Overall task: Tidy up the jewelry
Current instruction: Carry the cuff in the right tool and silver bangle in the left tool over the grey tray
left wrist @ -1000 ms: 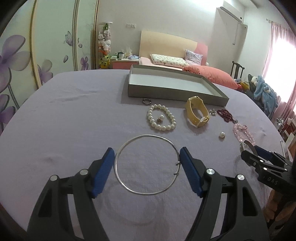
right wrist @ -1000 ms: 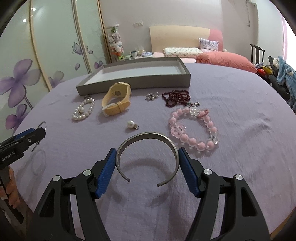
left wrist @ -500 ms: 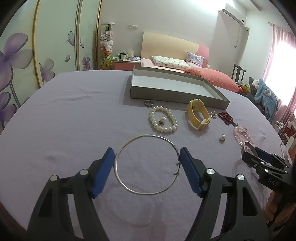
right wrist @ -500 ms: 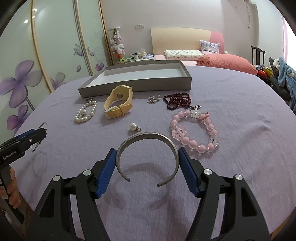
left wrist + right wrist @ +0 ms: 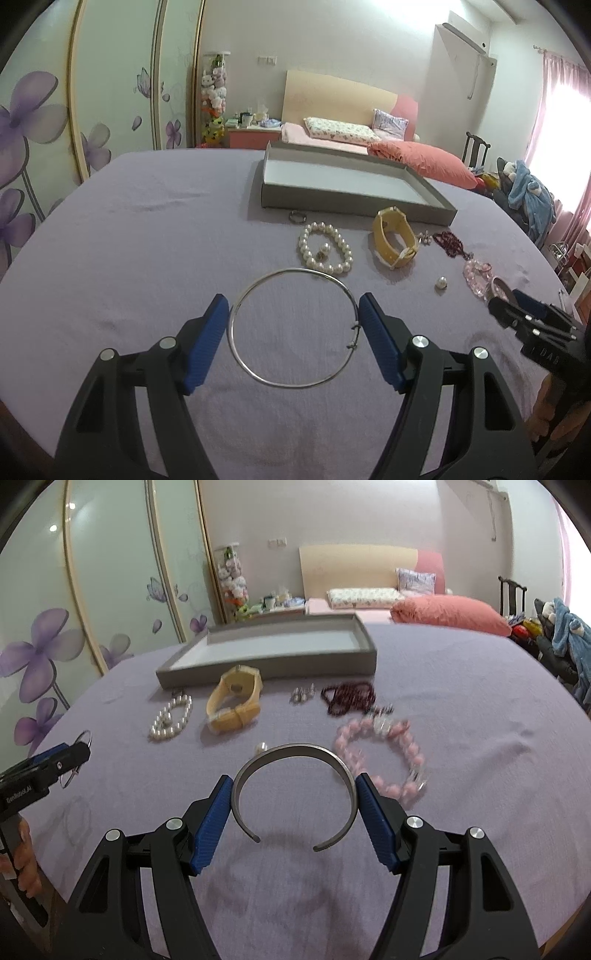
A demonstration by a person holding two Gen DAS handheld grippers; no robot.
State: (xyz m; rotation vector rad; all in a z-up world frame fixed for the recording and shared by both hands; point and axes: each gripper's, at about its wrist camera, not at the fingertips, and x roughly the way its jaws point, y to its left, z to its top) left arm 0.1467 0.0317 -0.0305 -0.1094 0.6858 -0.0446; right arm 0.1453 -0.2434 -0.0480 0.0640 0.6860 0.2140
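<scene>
Silver hoop (image 5: 293, 328) clamped by left gripper (image 5: 293, 341), grey cuff (image 5: 295, 794) by right gripper (image 5: 295, 819).
Both held (lifted over purple cloth (image 5: 147, 258)) just before the grey tray (image 5: 354, 203).

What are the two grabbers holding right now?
Left gripper: closed on the thin silver ring, lifted off the cloth.
Right gripper: closed on the grey open bangle, also lifted.

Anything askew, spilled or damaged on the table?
Nothing damaged. The grey tray is empty while the pearl bracelet, yellow watch, dark bead strand and pink bead bracelet lie loose on the purple cloth before it: unsorted, not spilled.
</scene>
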